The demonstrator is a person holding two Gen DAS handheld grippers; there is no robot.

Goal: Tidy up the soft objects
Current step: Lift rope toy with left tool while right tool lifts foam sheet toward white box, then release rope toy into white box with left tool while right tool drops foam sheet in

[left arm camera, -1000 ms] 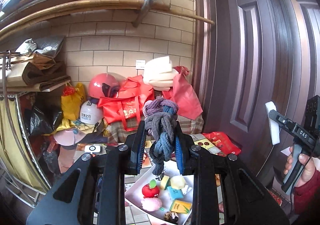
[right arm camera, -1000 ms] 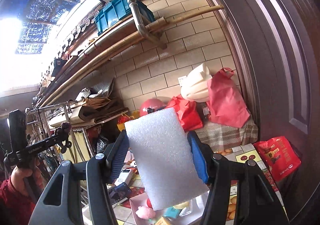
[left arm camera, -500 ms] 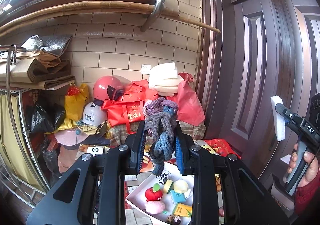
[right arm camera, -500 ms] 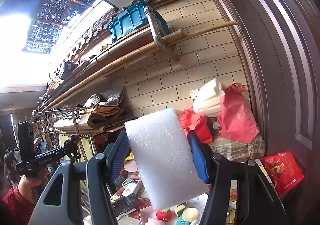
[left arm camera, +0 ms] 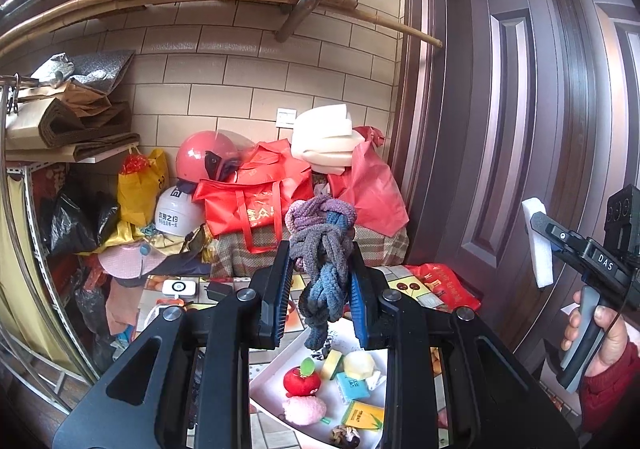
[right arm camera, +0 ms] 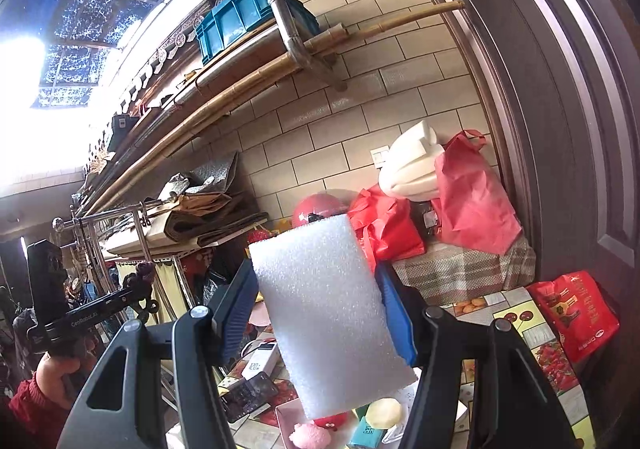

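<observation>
My left gripper [left arm camera: 320, 289] is shut on a knotted chenille rope [left arm camera: 322, 249] in purple, grey and blue, held high above a white tray [left arm camera: 276, 369]. The tray holds a red plush apple [left arm camera: 302, 381], a pink plush [left arm camera: 304, 411], a pale ball [left arm camera: 360, 365] and small packets. My right gripper [right arm camera: 316, 301] is shut on a white foam block [right arm camera: 328, 313], also held high above the tray [right arm camera: 282, 415]. The right gripper with its foam also shows in the left wrist view [left arm camera: 538, 245]. The left gripper shows at the far left of the right wrist view [right arm camera: 136, 291].
A dark wooden door [left arm camera: 520, 129] stands on the right. Red bags [left arm camera: 256, 201], a pink helmet [left arm camera: 204, 161] and white foam pieces [left arm camera: 324, 145] are piled against the brick wall. A metal rack [left arm camera: 24, 209] stands left. A phone and power bank [right arm camera: 256, 373] lie by the tray.
Both grippers have risen and tilted upward with their objects still held. The tray has dropped lower in both views.
</observation>
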